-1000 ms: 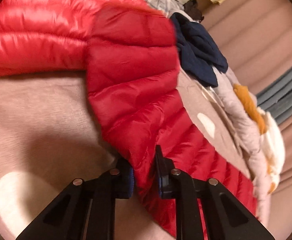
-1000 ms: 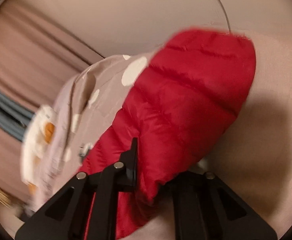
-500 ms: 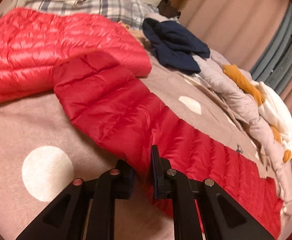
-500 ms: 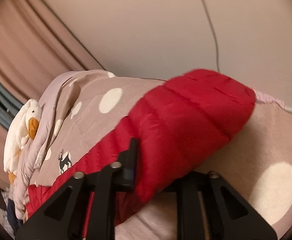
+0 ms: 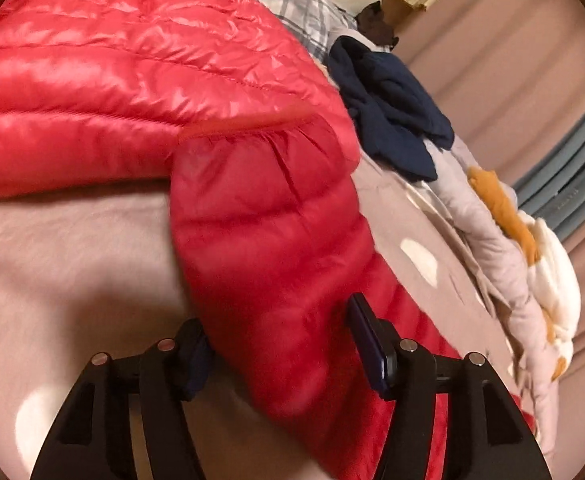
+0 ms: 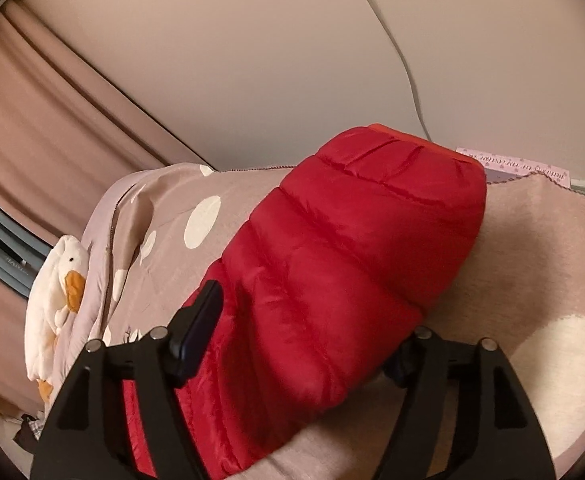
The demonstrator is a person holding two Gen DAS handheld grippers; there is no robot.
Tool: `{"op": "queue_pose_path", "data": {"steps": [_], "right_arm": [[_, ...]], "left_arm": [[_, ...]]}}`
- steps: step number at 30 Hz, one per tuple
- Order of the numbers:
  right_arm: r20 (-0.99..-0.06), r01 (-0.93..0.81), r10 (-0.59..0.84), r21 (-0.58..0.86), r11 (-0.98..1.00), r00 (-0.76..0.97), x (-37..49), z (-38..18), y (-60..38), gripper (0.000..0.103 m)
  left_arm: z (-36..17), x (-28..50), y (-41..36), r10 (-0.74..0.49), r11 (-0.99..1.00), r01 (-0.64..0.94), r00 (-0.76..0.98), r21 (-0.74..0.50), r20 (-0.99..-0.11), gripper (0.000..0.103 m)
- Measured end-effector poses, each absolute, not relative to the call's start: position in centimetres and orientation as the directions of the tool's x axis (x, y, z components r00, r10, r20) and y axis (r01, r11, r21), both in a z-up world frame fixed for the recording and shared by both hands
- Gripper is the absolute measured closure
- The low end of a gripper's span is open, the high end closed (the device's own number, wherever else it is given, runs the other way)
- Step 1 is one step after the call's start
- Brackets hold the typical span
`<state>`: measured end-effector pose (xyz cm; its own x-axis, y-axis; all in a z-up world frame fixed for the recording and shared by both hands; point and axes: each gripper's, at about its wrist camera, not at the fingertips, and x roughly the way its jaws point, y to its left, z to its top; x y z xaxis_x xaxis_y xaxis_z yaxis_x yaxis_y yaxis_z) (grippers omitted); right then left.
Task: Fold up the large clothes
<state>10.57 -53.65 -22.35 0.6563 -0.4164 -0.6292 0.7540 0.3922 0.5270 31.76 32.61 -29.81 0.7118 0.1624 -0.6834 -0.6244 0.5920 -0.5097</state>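
now, step: letting go of the folded sleeve
left gripper (image 5: 282, 344): jaws opening, red down jacket (image 5: 140, 80) sleeve between them
right gripper (image 6: 308, 328): jaws opening around the sleeve
jacket: lying on the dotted blanket (image 5: 416, 256)
next: probably pull both back, then regrip for another fold

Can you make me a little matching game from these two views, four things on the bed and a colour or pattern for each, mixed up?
Things:
1. puffy jacket
2. crumpled garment
3. duck plush toy
4. bed cover

Colours or patterns:
A. white with an orange beak
B. taupe with pale round dots
C. shiny red, quilted
D. dark navy

Pairs: 1-C, 2-D, 3-A, 4-B
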Motion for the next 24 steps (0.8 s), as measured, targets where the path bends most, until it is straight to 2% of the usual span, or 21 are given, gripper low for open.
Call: {"op": "queue_pose_path", "data": {"steps": [1,2,3,4,6,7,9,11,14,21,24], "right_arm": [[-0.631,0.759,-0.424,0.515,0.399,0.65,10.7,-22.3,-53.6,0.033],[-0.635,0.768,-0.433,0.497,0.404,0.64,11.0,-22.3,-53.5,0.038],[-0.644,0.784,-0.45,0.474,0.401,0.619,11.2,-22.3,-53.3,0.049],[-0.653,0.8,-0.465,0.451,0.396,0.598,11.3,-22.3,-53.2,0.054],[-0.663,0.805,-0.462,0.436,0.401,0.589,11.5,-22.3,-53.4,0.062],[-0.667,0.807,-0.46,0.43,0.405,0.586,11.7,-22.2,-53.4,0.065],[-0.668,0.8,-0.447,0.44,0.408,0.595,11.3,-21.7,-53.6,0.079],[-0.655,0.79,-0.445,0.457,0.409,0.61,11.0,-20.8,-53.6,0.084],[-0.641,0.78,-0.454,0.432,0.452,0.619,11.4,-18.9,-52.7,0.085],[-0.523,0.645,-0.394,0.486,0.59,0.756,12.7,-13.5,-48.1,0.09],[-0.467,0.561,-0.339,0.508,0.653,0.817,13.6,-11.2,-45.4,0.091]], "left_arm": [[-30.0,32.2,32.8,0.18,0.594,-0.642,0.693,-0.484,-0.698,0.057],[-29.9,32.2,32.8,0.189,0.598,-0.648,0.686,-0.472,-0.702,0.063],[-29.8,32.3,32.7,0.206,0.607,-0.655,0.677,-0.451,-0.706,0.068],[-29.6,32.3,32.5,0.218,0.614,-0.664,0.663,-0.427,-0.716,0.07],[-29.1,32.3,31.9,0.242,0.632,-0.67,0.648,-0.389,-0.722,0.082],[-28.6,32.3,31.6,0.253,0.638,-0.67,0.648,-0.379,-0.718,0.085],[-27.4,32.3,30.7,0.289,0.662,-0.671,0.639,-0.333,-0.712,0.089],[-25.8,32.2,29.5,0.342,0.697,-0.664,0.64,-0.272,-0.688,0.09],[-23.0,31.4,27.6,0.389,0.751,-0.629,0.669,-0.202,-0.634,0.091],[-17.0,28.4,24.8,0.359,0.806,-0.544,0.764,-0.235,-0.537,0.091],[-15.1,27.1,23.4,0.368,0.836,-0.51,0.795,-0.203,-0.482,0.091]]}}
